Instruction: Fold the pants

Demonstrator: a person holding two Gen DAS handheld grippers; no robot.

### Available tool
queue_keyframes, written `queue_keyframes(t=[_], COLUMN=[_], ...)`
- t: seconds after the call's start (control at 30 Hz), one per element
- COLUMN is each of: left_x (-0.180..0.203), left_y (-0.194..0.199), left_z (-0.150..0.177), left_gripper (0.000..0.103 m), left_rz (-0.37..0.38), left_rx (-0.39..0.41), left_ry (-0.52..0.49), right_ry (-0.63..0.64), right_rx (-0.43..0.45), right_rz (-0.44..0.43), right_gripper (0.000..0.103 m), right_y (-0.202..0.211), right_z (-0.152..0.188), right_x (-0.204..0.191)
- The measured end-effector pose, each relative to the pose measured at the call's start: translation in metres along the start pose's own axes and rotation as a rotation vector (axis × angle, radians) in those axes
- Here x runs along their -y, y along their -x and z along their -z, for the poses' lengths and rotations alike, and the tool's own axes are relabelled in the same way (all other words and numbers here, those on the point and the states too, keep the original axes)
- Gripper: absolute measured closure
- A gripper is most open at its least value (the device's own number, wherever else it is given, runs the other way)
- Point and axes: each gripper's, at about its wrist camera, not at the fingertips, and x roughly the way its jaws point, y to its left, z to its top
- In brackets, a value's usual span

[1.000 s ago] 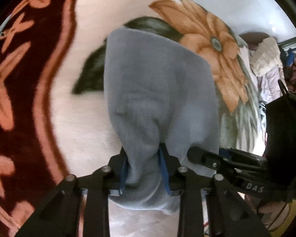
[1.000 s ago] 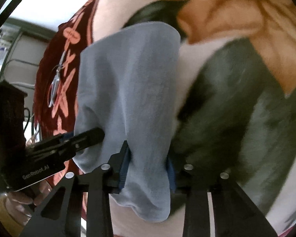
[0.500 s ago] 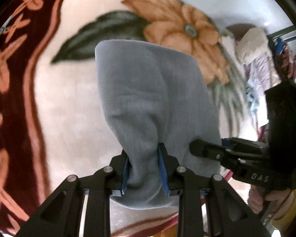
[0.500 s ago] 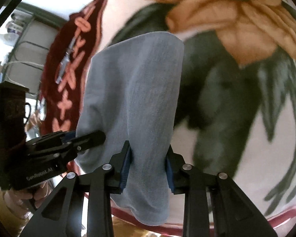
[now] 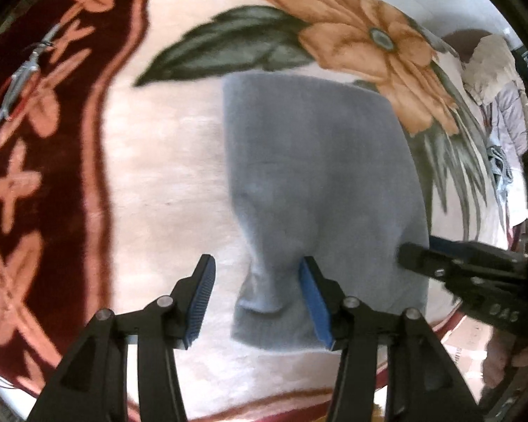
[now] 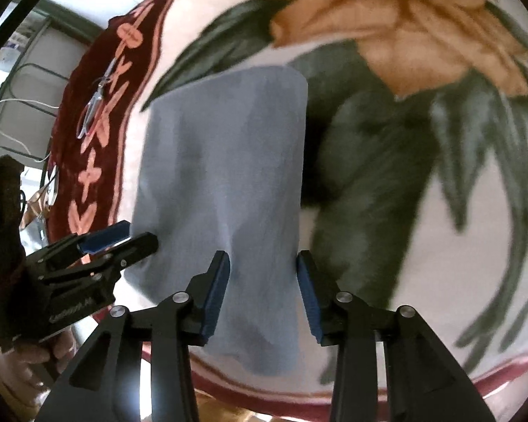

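You're letting go after a fold, both sets of jaws just opening, the left gripper (image 5: pixel 255 293) and right gripper (image 6: pixel 262 290) standing apart off the cloth, so next lift clear and check the edges; the pants (image 5: pixel 320 190) lie as a grey, soft rectangle on the blanket (image 5: pixel 165 183).

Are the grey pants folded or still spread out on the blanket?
Folded: the grey pants lie as a compact rectangle on the floral blanket, no legs trailing.
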Motion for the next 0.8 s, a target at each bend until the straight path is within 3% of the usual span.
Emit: queue_keyframes(t=[0.23,0.37,0.6,0.8], left_x=[-0.007,0.002,0.019,0.026], left_y=[-0.004,0.003,0.023,0.029], left_z=[0.006,0.005,0.015,0.027], left_gripper=[0.05,0.05,0.028,0.027], left_rz=[-0.023,-0.052,-0.081,-0.101], left_rx=[-0.035,-0.05,-0.072,-0.085], left_ry=[0.026,-0.006,-0.033,-0.008], right_ry=[-0.035,-0.014,0.085,0.09], right_rx=[-0.061,-0.02,0.026,0.025], right_rz=[0.02,0.057,0.12,0.119], right_gripper=[0.063,0.063,0.062,0.062], right_y=[-0.021,-0.006,0.025,0.027], right_z=[0.012,0.019,0.036,0.044], right_x=[0.003,-0.006,-0.033,-0.045])
